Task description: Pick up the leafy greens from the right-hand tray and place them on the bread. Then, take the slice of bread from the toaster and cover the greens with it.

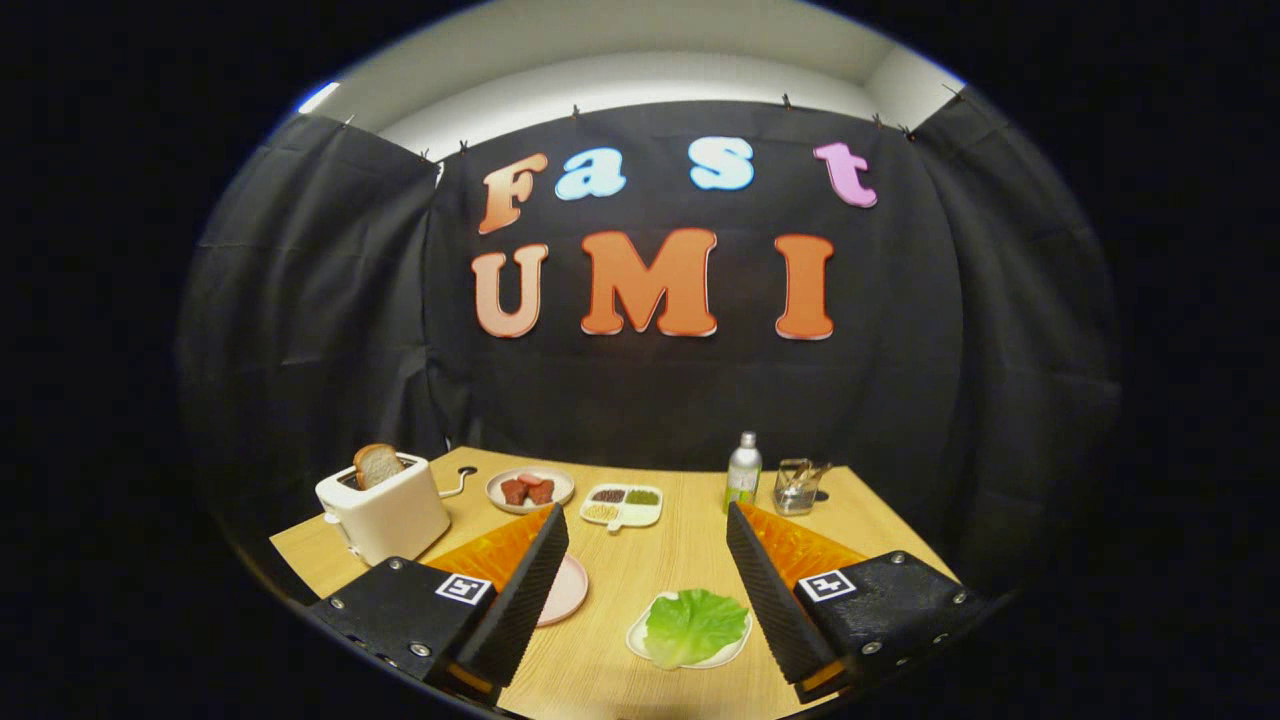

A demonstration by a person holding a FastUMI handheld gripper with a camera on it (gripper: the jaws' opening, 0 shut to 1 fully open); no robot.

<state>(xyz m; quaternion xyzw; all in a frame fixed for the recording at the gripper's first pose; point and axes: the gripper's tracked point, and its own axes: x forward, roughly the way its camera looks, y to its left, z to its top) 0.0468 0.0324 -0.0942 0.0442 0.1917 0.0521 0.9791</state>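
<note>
Neither step looks begun. The jaws of the gripper [648, 560] stand wide apart, grasping nothing, above the near worktop [660, 560]. The leafy greens [693, 625] lie untouched on their white tray [640, 640], near and right, between the fingers. One slice of bread [377, 465] stands in the toaster [385, 510], far left. A pink plate [570, 590] shows beside the left finger; whether bread lies on it I cannot tell.
</note>
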